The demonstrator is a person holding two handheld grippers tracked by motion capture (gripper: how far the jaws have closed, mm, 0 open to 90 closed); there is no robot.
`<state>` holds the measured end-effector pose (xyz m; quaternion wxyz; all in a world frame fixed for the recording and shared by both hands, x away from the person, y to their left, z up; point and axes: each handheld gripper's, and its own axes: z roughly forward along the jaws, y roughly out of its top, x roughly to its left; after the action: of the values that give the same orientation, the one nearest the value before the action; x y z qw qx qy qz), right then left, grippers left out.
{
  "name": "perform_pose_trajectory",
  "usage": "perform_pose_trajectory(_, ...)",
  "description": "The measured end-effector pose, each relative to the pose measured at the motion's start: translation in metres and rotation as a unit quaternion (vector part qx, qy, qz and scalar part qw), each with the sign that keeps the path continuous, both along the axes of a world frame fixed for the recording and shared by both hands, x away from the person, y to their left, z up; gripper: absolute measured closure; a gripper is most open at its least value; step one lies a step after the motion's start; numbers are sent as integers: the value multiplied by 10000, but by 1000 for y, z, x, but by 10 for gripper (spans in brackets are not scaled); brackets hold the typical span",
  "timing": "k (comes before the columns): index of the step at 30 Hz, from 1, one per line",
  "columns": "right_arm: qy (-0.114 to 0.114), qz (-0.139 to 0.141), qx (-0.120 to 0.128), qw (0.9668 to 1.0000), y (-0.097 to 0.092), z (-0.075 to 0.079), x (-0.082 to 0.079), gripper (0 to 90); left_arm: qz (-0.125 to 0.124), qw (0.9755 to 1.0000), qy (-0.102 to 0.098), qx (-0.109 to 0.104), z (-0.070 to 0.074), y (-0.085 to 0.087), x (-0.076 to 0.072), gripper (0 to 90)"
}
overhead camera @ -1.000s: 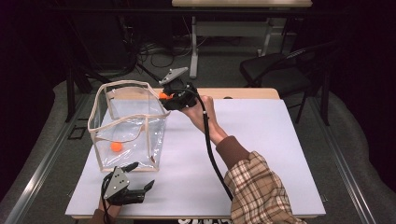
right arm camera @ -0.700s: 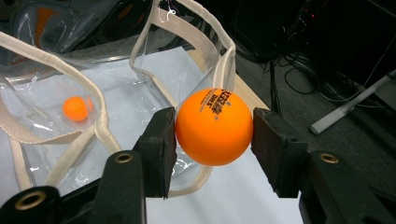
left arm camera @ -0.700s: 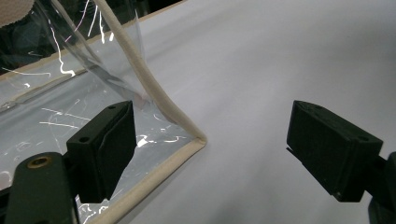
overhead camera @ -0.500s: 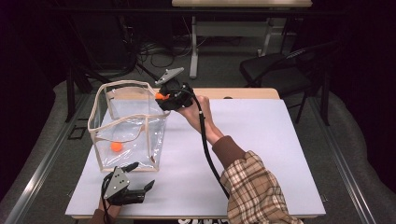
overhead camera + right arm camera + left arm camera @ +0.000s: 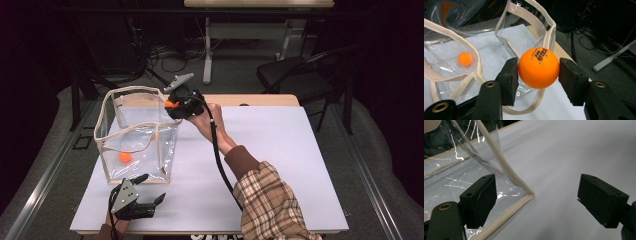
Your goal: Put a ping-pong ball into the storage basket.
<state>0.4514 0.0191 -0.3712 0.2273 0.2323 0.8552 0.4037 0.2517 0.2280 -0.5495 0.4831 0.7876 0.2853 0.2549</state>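
A clear plastic bag [image 5: 137, 137] with cream trim stands open on the white table's left side. My right gripper [image 5: 172, 106] hovers at the bag's far right rim, shut on an orange ping-pong ball [image 5: 538, 67] [image 5: 171, 104]. A second orange ball [image 5: 124, 157] [image 5: 464, 58] lies on the bag's bottom. My left gripper [image 5: 150, 192] rests near the table's front edge, just in front of the bag, with its jaws wide open. In the left gripper view the bag's near bottom corner [image 5: 527, 193] lies ahead of the open left gripper [image 5: 536, 202], beside its left pad.
The white sheet [image 5: 280, 150] covers the table. Behind the table are a dark chair [image 5: 300, 75], cables on the floor [image 5: 165, 55] and a desk leg [image 5: 207, 47]. A metal rail [image 5: 45, 175] runs along the table's left.
My right gripper has shifted slightly left with the ball, toward the bag's mouth. The left gripper has stayed put.
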Motion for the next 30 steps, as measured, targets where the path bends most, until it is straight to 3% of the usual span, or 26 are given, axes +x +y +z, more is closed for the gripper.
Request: perform_pose_trajectory(30,108,187,-116,9997,20,-6,2,503,-14,10000,1,-1,0,0,0,158)
